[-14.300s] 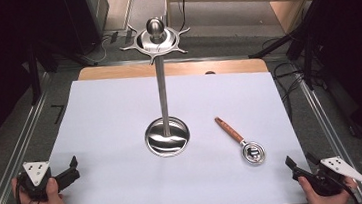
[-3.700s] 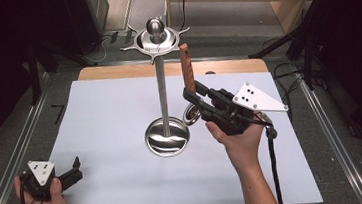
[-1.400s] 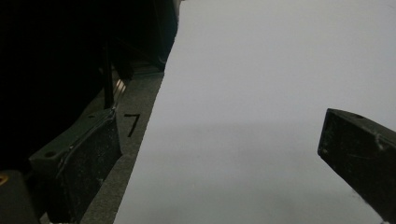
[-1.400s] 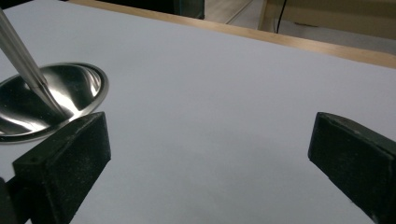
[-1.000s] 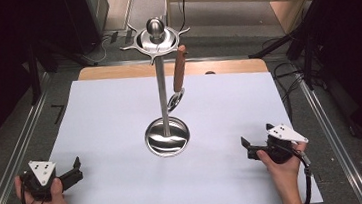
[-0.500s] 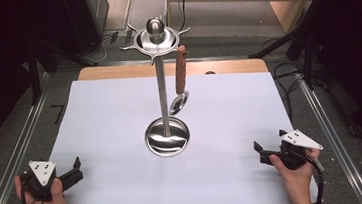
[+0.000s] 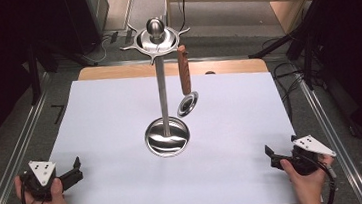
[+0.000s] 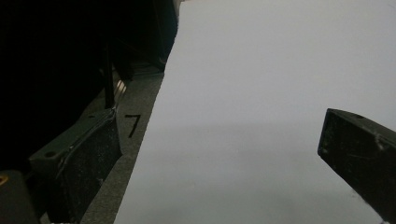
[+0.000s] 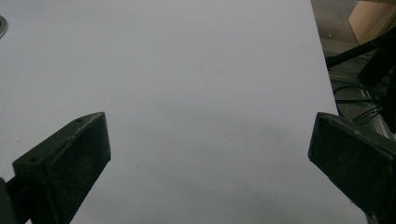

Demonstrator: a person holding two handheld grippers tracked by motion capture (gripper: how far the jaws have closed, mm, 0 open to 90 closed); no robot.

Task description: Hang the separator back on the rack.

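A steel stand (image 7: 160, 84) rises from its round base at the middle of the white worktop (image 7: 95, 120), and a wooden-handled strainer (image 7: 185, 81) hangs from a hook on the right of its top ring. The left gripper (image 7: 70, 175) rests at the near left corner, jaws spread and empty. The right gripper (image 7: 273, 156) sits at the near right corner, jaws likewise wide apart.

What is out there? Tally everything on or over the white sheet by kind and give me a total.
Metal stand: 1
Wooden-handled utensil hanging from the stand's top: 1
Handheld grippers: 2, the left gripper and the right gripper, both open and empty
Total: 4
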